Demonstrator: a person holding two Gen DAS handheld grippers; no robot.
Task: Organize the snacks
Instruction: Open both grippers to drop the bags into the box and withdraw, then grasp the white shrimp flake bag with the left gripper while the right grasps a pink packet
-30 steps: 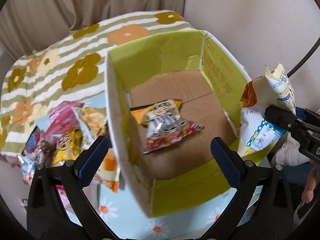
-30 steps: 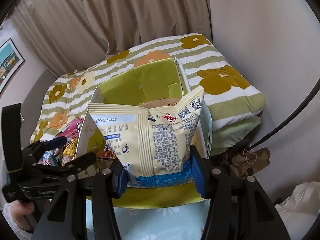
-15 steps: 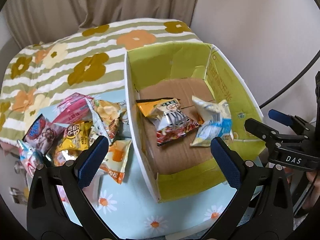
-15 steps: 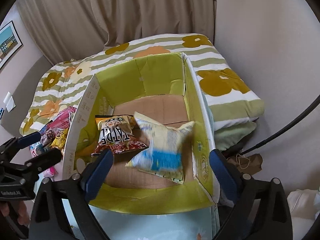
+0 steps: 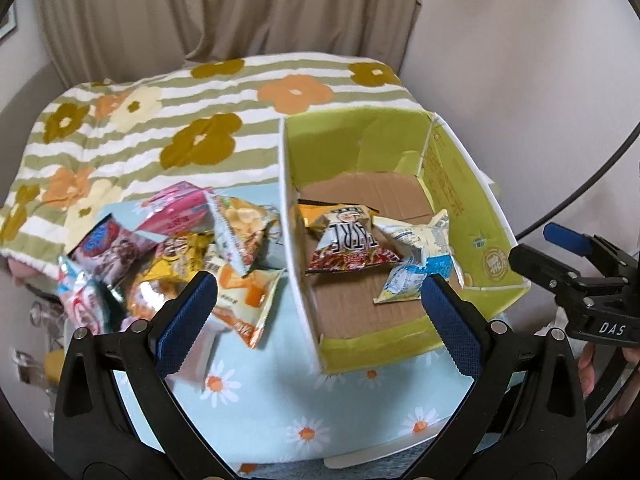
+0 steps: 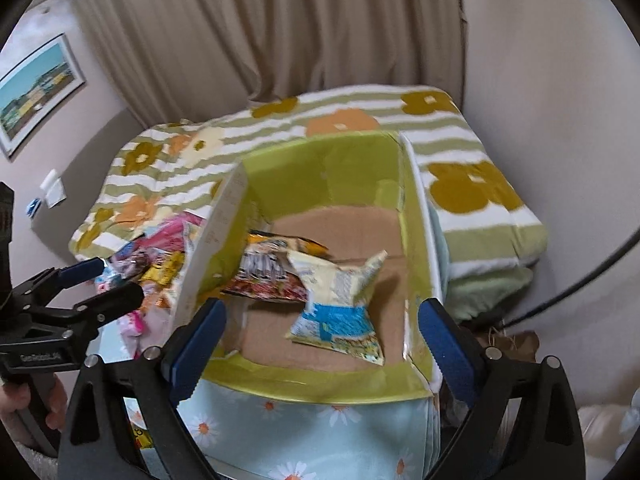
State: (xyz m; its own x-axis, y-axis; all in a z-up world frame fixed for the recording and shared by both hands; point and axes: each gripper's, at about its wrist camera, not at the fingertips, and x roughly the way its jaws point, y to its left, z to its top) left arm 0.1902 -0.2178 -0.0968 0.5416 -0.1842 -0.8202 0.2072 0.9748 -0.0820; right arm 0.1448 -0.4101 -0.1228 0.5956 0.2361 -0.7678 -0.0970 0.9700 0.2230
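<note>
A green-lined cardboard box [image 5: 460, 200] [image 6: 320, 168] stands on the bed. Inside lie a cream-and-blue snack bag [image 5: 420, 256] [image 6: 340, 304] and an orange-and-red snack bag [image 5: 348, 240] [image 6: 268, 276]. A pile of snack bags [image 5: 180, 252] [image 6: 156, 256] lies left of the box. My left gripper [image 5: 318, 304] is open and empty, above the box's left wall. My right gripper [image 6: 320, 332] is open and empty above the box's near edge; it also shows at the right of the left wrist view [image 5: 560, 256].
The box and snacks rest on a light blue daisy cloth [image 5: 260, 400] over a green-striped flowered blanket [image 5: 160, 120]. Beige curtains [image 6: 260, 40] hang behind, a wall stands on the right, and a framed picture [image 6: 36, 92] hangs at left.
My right gripper opened and let go of the cream-and-blue bag, which dropped into the box. Both grippers have drawn back from the box.
</note>
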